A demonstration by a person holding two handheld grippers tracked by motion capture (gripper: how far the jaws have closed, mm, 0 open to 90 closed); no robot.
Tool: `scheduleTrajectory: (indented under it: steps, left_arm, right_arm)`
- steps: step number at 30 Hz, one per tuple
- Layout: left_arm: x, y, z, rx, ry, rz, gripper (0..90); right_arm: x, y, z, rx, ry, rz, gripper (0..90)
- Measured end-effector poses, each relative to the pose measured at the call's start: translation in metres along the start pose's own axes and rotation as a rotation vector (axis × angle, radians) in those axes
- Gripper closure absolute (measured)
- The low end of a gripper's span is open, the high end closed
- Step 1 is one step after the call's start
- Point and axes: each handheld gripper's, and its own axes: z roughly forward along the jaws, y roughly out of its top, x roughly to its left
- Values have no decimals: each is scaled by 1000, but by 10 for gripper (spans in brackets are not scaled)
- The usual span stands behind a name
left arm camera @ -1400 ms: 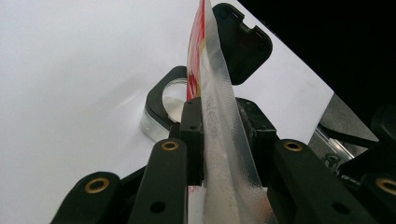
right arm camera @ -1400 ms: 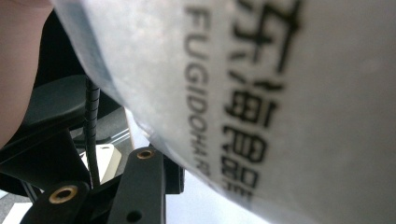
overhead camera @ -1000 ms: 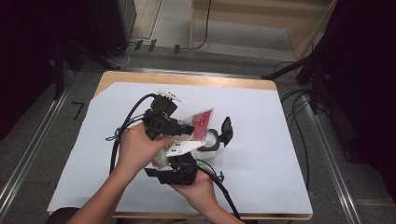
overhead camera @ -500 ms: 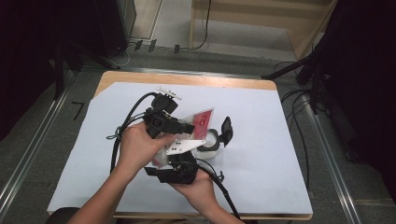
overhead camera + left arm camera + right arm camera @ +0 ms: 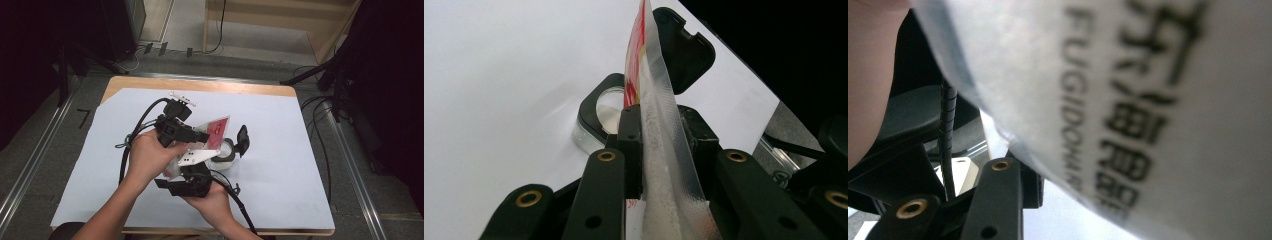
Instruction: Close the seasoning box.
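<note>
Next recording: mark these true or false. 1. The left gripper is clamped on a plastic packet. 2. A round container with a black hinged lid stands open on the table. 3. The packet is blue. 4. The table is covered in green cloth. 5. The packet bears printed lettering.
1. True: the left gripper has its jaws pressed on the packet.
2. True: the container stands with its lid swung up.
3. False: it is red and clear, with white grains inside.
4. False: the table has a white cover.
5. True: the right gripper view shows dark lettering on it.
</note>
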Motion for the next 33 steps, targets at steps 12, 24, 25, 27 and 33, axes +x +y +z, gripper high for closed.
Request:
scheduleTrajectory:
  steps: [12,24,25,27,33]
  left_arm:
    - [-2,2,1,8,3,6,749]
    - [-3,4,1,5,5,7,749]
    - [-3,4,1,5,4,6,749]
    - [-3,4,1,5,4,6,747]
    - [-4,4,2,3,8,12,748]
  right_arm:
    - [-1,1,-2,0,-1,4,628]
    - [-1,2,-3,-5,0,15,628]
    - [-1,2,-3,-5,0,15,628]
    - [-1,2,-3,-5,-1,12,628]
    - [0,1,-2,-9,-4,4,610]
